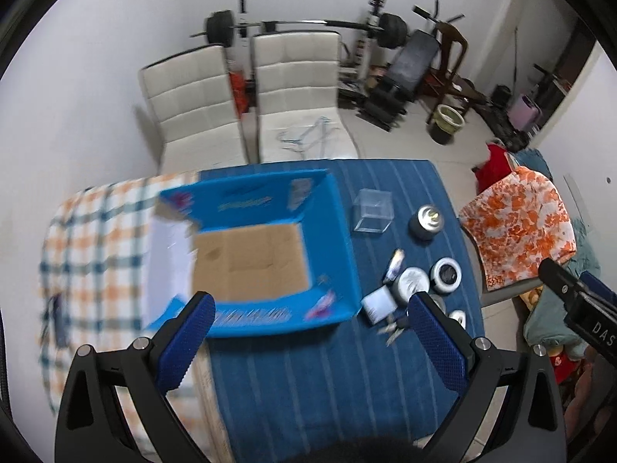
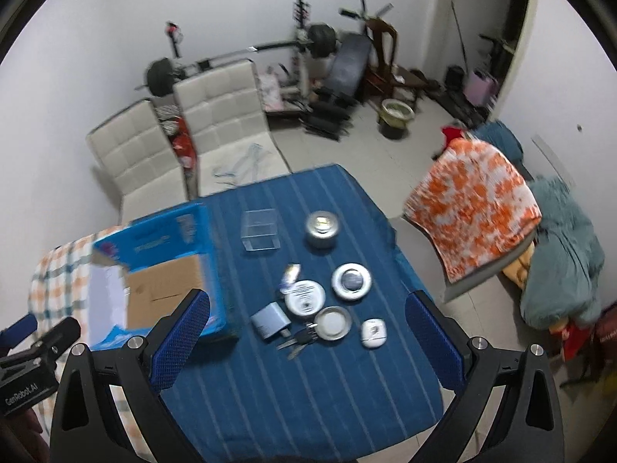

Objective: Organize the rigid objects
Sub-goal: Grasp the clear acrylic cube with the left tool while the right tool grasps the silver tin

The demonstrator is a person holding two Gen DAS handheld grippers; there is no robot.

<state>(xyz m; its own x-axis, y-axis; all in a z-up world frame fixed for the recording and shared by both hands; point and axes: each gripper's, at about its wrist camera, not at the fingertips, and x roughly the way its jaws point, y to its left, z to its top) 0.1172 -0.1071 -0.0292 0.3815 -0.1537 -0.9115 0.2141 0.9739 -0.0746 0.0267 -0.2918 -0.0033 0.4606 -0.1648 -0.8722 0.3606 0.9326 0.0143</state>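
Note:
An open blue cardboard box (image 1: 250, 254) lies on the table, also in the right wrist view (image 2: 162, 270). To its right on the blue striped cloth (image 2: 308, 386) lie a clear plastic cube (image 2: 260, 230), a metal can (image 2: 322, 228), a round tin (image 2: 351, 282), a white disc (image 2: 305, 298), a metal lid (image 2: 332, 323), a small grey box (image 2: 270, 320), keys (image 2: 300, 339) and a white case (image 2: 373, 332). My left gripper (image 1: 312, 347) is open and empty above the box's near edge. My right gripper (image 2: 304, 347) is open and empty above the small items.
A checked cloth (image 1: 88, 239) covers the table's left part. Two white chairs (image 1: 246, 100) stand behind the table. A chair with an orange patterned cover (image 2: 474, 208) stands at the right. Gym equipment (image 1: 385, 58) fills the back of the room.

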